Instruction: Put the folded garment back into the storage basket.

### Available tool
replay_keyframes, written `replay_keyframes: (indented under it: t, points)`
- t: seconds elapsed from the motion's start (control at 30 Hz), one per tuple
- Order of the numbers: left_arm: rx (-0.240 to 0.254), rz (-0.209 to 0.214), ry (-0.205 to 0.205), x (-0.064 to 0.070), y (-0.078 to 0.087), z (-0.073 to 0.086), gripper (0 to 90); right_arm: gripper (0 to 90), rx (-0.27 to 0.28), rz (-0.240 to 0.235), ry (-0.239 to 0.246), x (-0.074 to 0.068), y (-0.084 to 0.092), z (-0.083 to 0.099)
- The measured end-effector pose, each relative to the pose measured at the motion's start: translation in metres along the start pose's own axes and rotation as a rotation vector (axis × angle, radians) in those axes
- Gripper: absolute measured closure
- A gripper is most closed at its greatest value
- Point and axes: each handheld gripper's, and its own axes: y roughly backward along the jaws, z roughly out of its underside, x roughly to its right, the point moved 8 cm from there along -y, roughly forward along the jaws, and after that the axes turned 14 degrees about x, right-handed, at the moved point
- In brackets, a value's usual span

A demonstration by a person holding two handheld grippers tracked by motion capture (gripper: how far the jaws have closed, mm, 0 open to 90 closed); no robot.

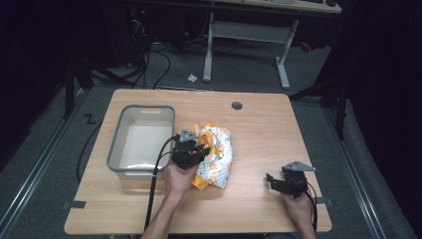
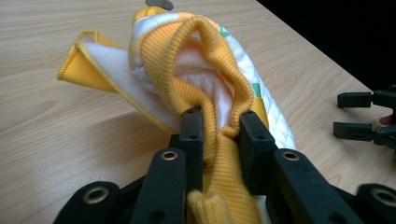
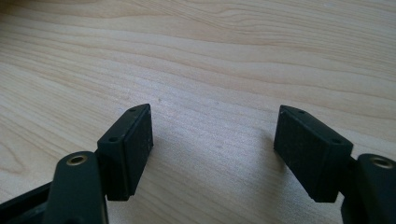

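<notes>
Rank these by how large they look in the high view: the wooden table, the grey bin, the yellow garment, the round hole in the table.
1. wooden table
2. grey bin
3. yellow garment, bunched, so it could be larger when spread out
4. round hole

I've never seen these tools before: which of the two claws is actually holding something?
The left gripper, beside the grey bin: its jaws pinch the yellow ribbed edge of the garment. The right gripper is open above the bare table.
</notes>
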Motion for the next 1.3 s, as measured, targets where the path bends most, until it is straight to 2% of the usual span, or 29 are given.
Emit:
replay_keyframes:
  t: [0.17, 0.27, 0.67, 1.3]
  points:
    - [0.015, 0.004, -0.006, -0.001, 0.004, -0.008, 74.3, 28.4, 0.000, 0.000, -0.002, 0.000, 0.000, 0.000]
    - [0.030, 0.014, 0.009, -0.002, 0.009, -0.013, 74.3, 28.4, 0.000, 0.000, 0.000, 0.000, 0.000, 0.000]
    - [0.073, 0.003, 0.020, -0.014, 0.029, -0.031, 74.5, 28.3, 0.000, 0.000, 0.000, 0.000, 0.000, 0.000]
    - [0.128, -0.038, 0.045, -0.046, 0.061, -0.059, 74.7, 28.4, 0.000, 0.001, -0.002, 0.000, 0.000, 0.000]
